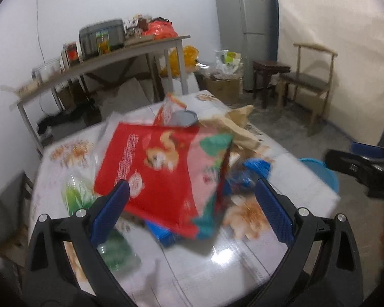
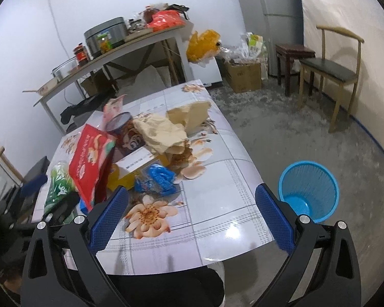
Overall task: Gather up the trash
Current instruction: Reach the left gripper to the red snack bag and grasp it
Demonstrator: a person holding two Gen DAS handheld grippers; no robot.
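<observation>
A pile of trash lies on the floral table [image 2: 225, 179]: a red snack box [image 2: 89, 161] leaning on edge, a can [image 2: 123, 130], a crumpled brown paper bag [image 2: 163, 130], a blue wrapper [image 2: 158, 179], a yellow-white carton [image 2: 138, 165] and a green bottle [image 2: 59, 186]. My left gripper [image 1: 191, 183] is open, and the blurred red snack box [image 1: 161, 163] lies between and just beyond its fingers. My right gripper [image 2: 191, 189] is open over the bare near part of the table, holding nothing. A blue mesh bin [image 2: 308, 192] stands on the floor to the table's right.
A long side table [image 2: 110, 53] with a cooker, jars and bags stands by the back wall. A fridge [image 1: 245, 30], a dark stool [image 2: 293, 51], a wooden chair [image 2: 330, 69] and a cardboard box [image 2: 243, 76] line the far right. Concrete floor surrounds the bin.
</observation>
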